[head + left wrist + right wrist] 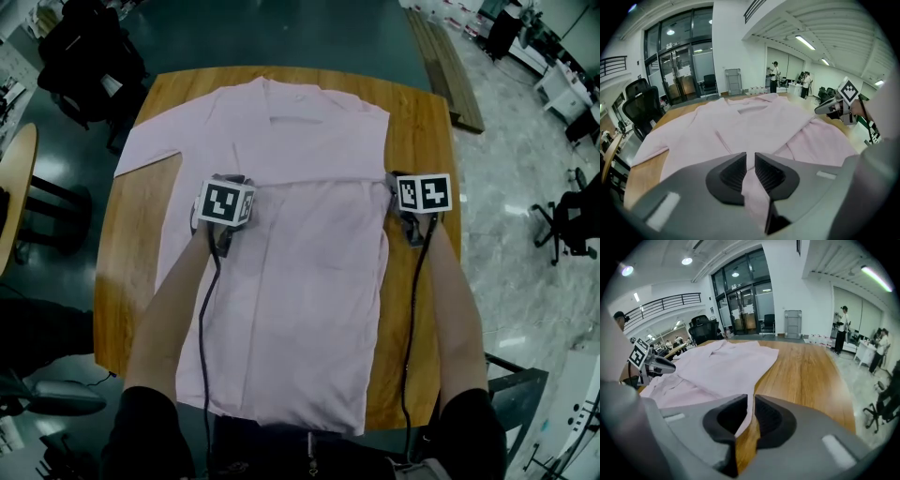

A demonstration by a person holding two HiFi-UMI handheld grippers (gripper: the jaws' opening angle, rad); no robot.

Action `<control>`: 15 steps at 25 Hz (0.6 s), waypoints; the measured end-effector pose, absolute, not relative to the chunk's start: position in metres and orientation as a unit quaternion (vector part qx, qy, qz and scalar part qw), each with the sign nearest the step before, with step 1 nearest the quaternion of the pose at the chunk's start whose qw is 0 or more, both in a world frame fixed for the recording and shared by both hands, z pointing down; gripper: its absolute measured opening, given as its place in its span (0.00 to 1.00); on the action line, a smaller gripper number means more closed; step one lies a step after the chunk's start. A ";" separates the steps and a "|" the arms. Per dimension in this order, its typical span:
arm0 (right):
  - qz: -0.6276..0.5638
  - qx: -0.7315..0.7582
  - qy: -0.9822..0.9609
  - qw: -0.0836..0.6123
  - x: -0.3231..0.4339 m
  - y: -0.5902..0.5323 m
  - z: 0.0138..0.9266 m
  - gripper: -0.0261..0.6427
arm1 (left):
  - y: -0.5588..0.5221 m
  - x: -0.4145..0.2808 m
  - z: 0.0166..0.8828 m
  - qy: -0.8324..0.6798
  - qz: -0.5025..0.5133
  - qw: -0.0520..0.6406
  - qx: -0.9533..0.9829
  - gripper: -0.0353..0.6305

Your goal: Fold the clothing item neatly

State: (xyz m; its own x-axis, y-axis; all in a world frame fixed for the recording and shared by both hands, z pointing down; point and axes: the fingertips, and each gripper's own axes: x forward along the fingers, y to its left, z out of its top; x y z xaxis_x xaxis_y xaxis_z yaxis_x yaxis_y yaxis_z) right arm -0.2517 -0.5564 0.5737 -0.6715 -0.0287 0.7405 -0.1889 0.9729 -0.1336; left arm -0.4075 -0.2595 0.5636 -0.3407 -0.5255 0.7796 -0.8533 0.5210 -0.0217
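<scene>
While one wooden table (422,122) fills the middle of the head view, one pale pink shirt (300,281) lies spread flat along the table's length. Its collar points toward the table's far edge and its hem reaches the near edge. One short sleeve (145,150) lies open toward the table's far left corner. On the side nearer the table's right edge, the shirt has been folded inward, leaving a straight line of cloth and a strip of bare wood beside it.

Two bare forearms (173,300) reach in over the table's near edge, one on each side of the shirt, and each hand carries one gripper about halfway up the table.

The left gripper (750,163) has its two jaws drawn nearly together, pinching a raised fold of pink cloth. The right gripper (749,405), close to the table's right edge, has its jaws likewise nearly together, gripping the shirt's folded edge with wood showing just beneath.

Two marker cubes (225,202), one per gripper, face upward, and two black cables (203,319) trail back along the forearms toward the table's near edge.
</scene>
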 end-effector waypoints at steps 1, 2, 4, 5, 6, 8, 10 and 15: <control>0.088 0.067 -0.912 0.395 -0.249 -0.557 0.565 0.10 | -0.258 -0.409 0.555 -0.792 0.216 0.365 0.438 0.15; 0.076 0.071 -0.916 0.387 -0.248 -0.557 0.554 0.10 | -0.254 -0.412 0.546 -0.797 0.213 0.357 0.438 0.15; 0.058 0.070 -0.924 0.371 -0.249 -0.548 0.529 0.10 | -0.243 -0.420 0.528 -0.807 0.209 0.342 0.433 0.15; 0.054 0.066 -0.929 0.361 -0.252 -0.540 0.516 0.10 | -0.236 -0.426 0.519 -0.813 0.206 0.335 0.430 0.15; 0.052 0.061 -0.933 0.352 -0.256 -0.530 0.502 0.10 | -0.228 -0.432 0.510 -0.818 0.203 0.328 0.426 0.15; 0.049 0.048 -0.940 0.334 -0.267 -0.505 0.476 0.10 | -0.209 -0.447 0.497 -0.828 0.193 0.317 0.419 0.15; 0.042 0.035 -0.946 0.319 -0.281 -0.477 0.450 0.10 | -0.186 -0.465 0.488 -0.838 0.184 0.309 0.411 0.15; 0.033 -0.001 -0.955 0.293 -0.325 -0.398 0.406 0.10 | -0.121 -0.519 0.479 -0.860 0.165 0.294 0.384 0.15</control>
State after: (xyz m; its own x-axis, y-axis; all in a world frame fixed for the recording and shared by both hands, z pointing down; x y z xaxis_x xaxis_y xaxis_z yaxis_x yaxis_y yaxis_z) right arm -0.3253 -0.3982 0.4060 -0.8282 0.0220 0.5600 -0.0172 0.9978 -0.0647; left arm -0.5193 -0.1206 0.4794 -0.5324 -0.5624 0.6327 -0.7569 0.6509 -0.0583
